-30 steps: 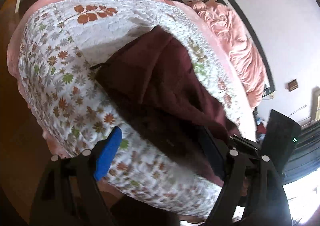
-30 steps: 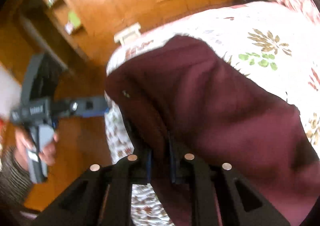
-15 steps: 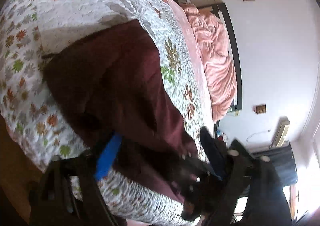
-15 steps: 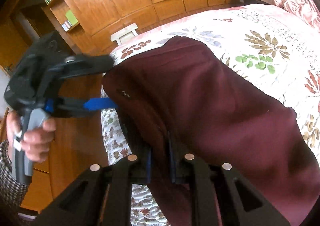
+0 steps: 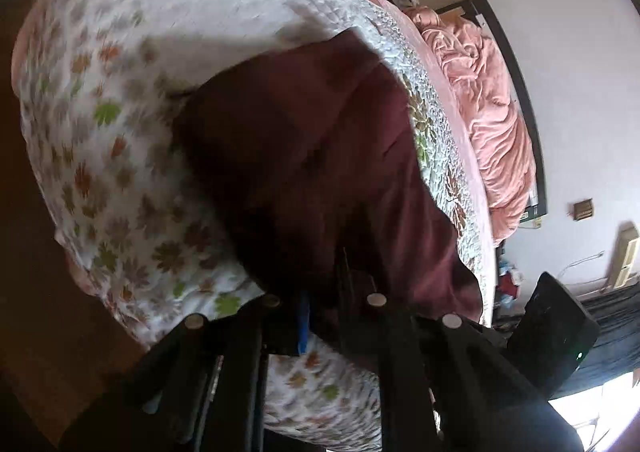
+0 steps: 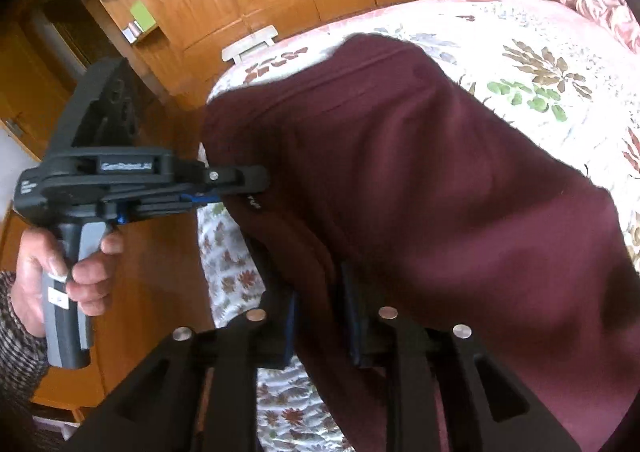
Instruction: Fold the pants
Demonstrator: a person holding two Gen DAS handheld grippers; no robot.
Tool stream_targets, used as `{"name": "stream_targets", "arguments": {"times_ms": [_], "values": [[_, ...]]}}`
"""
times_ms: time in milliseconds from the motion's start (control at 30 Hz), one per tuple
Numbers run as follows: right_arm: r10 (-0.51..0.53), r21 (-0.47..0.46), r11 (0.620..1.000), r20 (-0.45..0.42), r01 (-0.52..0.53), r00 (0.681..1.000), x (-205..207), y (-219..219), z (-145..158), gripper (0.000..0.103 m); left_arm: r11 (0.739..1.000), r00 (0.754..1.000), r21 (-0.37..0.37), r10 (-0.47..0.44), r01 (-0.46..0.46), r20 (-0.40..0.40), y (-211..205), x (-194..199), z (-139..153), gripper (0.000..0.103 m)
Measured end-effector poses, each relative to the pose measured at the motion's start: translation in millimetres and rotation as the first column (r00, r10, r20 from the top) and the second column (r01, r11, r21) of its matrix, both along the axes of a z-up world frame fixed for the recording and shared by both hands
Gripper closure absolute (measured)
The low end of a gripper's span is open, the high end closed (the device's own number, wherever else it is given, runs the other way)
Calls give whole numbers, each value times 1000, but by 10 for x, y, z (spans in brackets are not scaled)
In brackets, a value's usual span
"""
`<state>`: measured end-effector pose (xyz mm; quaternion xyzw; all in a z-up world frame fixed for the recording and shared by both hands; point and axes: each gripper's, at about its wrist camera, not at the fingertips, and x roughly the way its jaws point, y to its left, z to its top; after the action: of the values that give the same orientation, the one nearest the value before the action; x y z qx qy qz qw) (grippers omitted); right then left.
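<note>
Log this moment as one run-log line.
step: fold pants | left gripper: shut on maroon pants edge | right gripper: shut on pants | surface: floral quilt | pants partly lifted

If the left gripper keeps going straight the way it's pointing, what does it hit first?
The left gripper is already shut on the dark maroon fabric pants, so more of that cloth comes first. Beyond it lies the white leaf-patterned quilt on the bed, though depth is hard to judge here.
</note>
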<state>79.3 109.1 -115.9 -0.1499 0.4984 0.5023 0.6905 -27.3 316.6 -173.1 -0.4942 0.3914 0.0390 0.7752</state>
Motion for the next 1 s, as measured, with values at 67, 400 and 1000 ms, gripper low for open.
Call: {"name": "stream_targets", "arguments": {"times_ms": [67,400,1000], "values": [[-12,33,999,-33,13,999,16,-77,48,72,1000,1000,-7,2,-2,29,5,-22,42,88],[-292,226,929,-32,292,956,244,-1776,816,47,988,992,93,-123,123,-4,-591,-12,585,25],[-298,-28,949,241,314,924,-386,-1952,73,48,974,974,-60,-223,221,-45,-1583,551,217,27]]}}
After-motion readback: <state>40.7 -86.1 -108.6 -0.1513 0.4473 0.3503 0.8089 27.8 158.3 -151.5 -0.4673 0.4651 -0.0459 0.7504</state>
